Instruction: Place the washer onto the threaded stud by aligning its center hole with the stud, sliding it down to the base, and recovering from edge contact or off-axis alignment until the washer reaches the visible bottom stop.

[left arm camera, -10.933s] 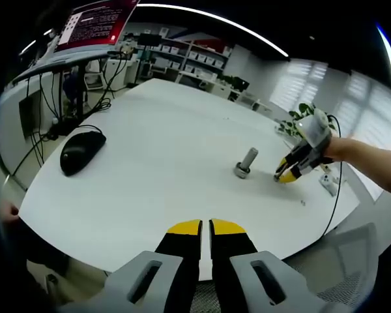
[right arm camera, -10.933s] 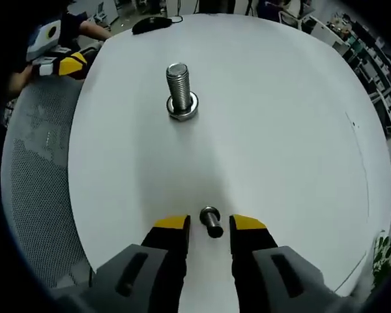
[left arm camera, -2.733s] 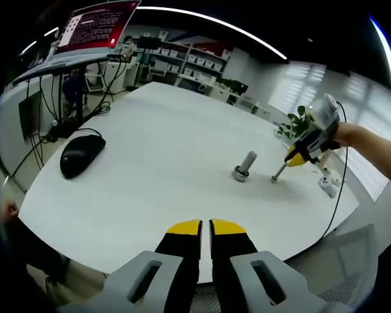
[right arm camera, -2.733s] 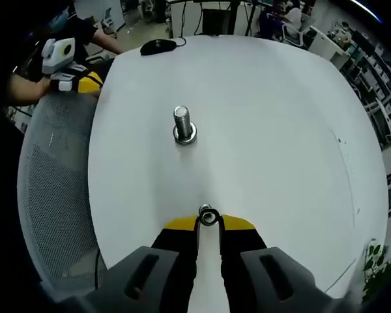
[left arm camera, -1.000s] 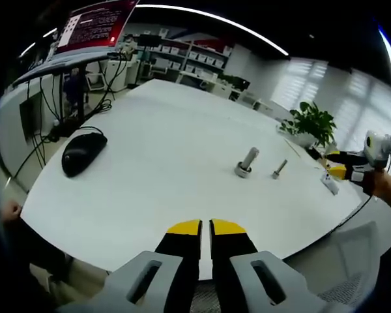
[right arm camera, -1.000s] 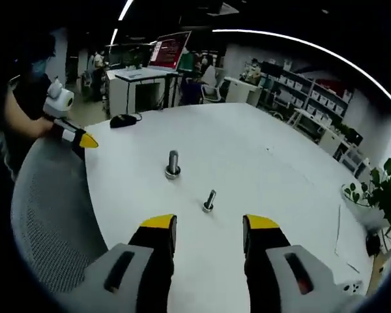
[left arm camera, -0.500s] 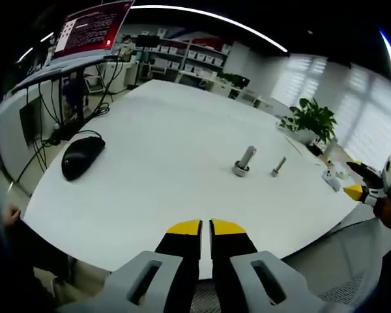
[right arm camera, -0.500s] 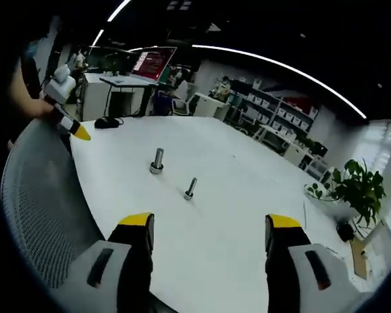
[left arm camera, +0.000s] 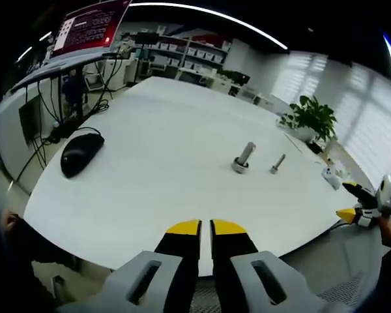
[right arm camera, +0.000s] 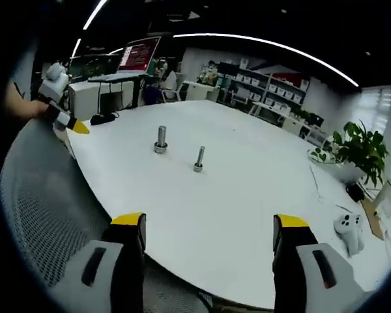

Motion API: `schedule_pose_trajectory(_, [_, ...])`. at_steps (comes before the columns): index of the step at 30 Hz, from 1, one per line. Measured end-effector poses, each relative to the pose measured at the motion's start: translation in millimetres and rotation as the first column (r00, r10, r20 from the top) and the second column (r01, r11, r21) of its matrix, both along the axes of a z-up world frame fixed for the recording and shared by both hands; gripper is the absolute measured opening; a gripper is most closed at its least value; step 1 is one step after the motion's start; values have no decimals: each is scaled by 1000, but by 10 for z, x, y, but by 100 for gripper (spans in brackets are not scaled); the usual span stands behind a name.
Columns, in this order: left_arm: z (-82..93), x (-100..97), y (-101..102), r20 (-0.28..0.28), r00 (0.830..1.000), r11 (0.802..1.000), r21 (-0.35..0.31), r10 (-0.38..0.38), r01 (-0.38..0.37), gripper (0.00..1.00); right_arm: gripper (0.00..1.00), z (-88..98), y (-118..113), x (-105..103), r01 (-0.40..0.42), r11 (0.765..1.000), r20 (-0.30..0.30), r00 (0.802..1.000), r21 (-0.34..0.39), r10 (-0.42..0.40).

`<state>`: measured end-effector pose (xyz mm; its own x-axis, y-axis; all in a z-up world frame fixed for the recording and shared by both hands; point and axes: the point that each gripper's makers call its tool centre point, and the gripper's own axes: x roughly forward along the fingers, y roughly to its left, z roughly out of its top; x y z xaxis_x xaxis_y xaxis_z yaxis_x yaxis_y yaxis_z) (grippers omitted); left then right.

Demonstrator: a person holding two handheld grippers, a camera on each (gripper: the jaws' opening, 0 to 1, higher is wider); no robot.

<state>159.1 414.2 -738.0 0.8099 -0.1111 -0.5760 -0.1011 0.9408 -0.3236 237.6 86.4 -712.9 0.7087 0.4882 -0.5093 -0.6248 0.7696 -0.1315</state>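
Stud [left arm camera: 243, 156] and bolt [left arm camera: 276, 163] mid-frame on white surface [left arm camera: 163, 150], left tongs [left arm camera: 205, 226] narrow at near edge, right tongs [right arm camera: 208, 220] wide, empty.

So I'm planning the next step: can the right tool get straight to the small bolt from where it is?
Probably yes. The right tool is open and off the table edge; bare tabletop lies between it and the small bolt, which stands apart from the large stud. It would need a long reach forward.
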Motion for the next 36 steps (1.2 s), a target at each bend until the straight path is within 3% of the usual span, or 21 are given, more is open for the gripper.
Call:
schedule_pose_trajectory(2, [34,25,-9,23,1000,1000,1,-3,3,2,82,-28,2,-36,3,1000,-50,999,20,-2])
schedule_pose_trajectory(4, [29,20,-7,19,1000,1000,-8,3,-3,2,81,0,26,-40,-13,1000,-26,1000,22,14])
schedule_pose_trajectory(6, [40,31,-7,27,1000,1000,-10,4,-4,2,80,-62,32,-53,-13,1000,-44,999,21,14])
schedule_pose_trajectory(9, [53,38,1,40,999,1000,-8,8,-8,3,76,-148,-17,-51,38,997,-113,993,65,-30])
schedule_pose_trajectory(10, [48,35,0,35,999,1000,-6,7,-7,3,76,-144,-19,-43,36,997,-109,994,68,-28])
schedule_pose_trajectory(12, [12,19,-20,9,1000,1000,25,-17,17,3,75,-241,-59,-87,23,1000,-148,989,1,-23])
schedule_pose_trajectory(15, [33,28,-12,25,1000,1000,17,-9,9,3,67,-270,-47,-76,46,998,-178,983,54,-35])
schedule_pose_trajectory(17, [44,31,-23,31,999,1000,12,-13,12,3,67,-314,-73,-83,53,997,-201,979,49,-42])
schedule_pose_trajectory(30, [-4,21,-9,7,1000,1000,8,1,-1,3,63,-388,-62,-139,36,999,-239,970,11,-32])
schedule_pose_trajectory(36, [-6,11,-16,3,1000,1000,-1,2,-2,3,55,-389,-93,-129,66,998,-242,968,15,-61])
